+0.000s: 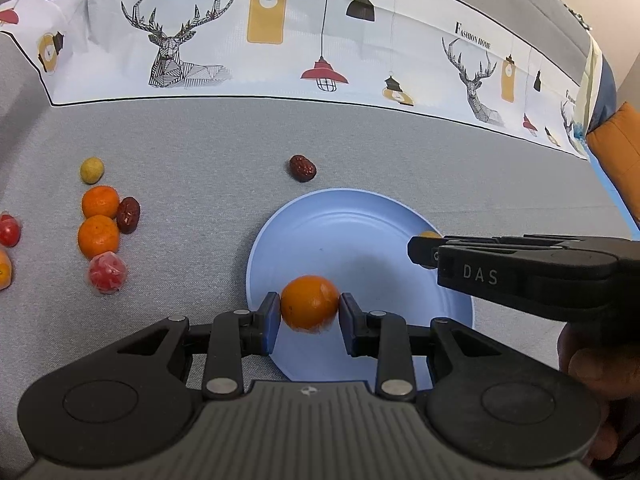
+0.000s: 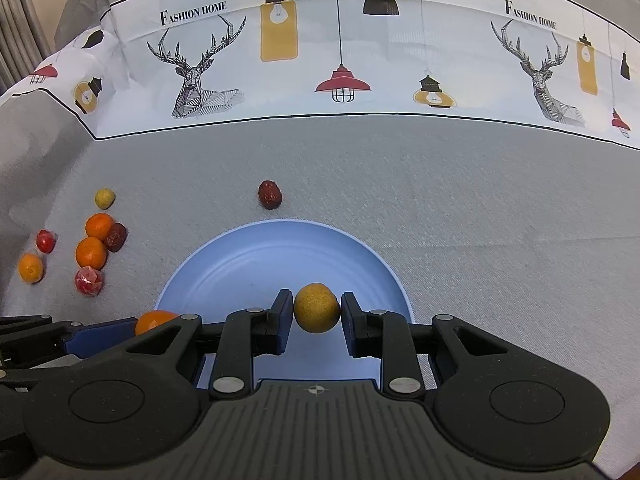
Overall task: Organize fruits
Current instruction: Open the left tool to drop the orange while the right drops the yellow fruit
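From the left wrist view, the left gripper pinches an orange between its blue pads, holding it over the near-left part of the blue plate. The right gripper reaches in from the right over the plate's right rim, seen side-on; a sliver of yellow fruit shows at its tip. Just beyond the plate's far rim lies a dark red date. Well left of the plate sit a yellow-green ball fruit, two more oranges, a second date touching them, and a red wrapped fruit.

From the right wrist view, the right gripper clamps a yellow round fruit between its pads, above the plate's near half. At the plate's near-left edge the left gripper comes in, its orange partly hidden. The lone date lies just past the far rim. Left of the plate are the other fruits, including a small red one and another orange. The grey tablecloth carries everything.
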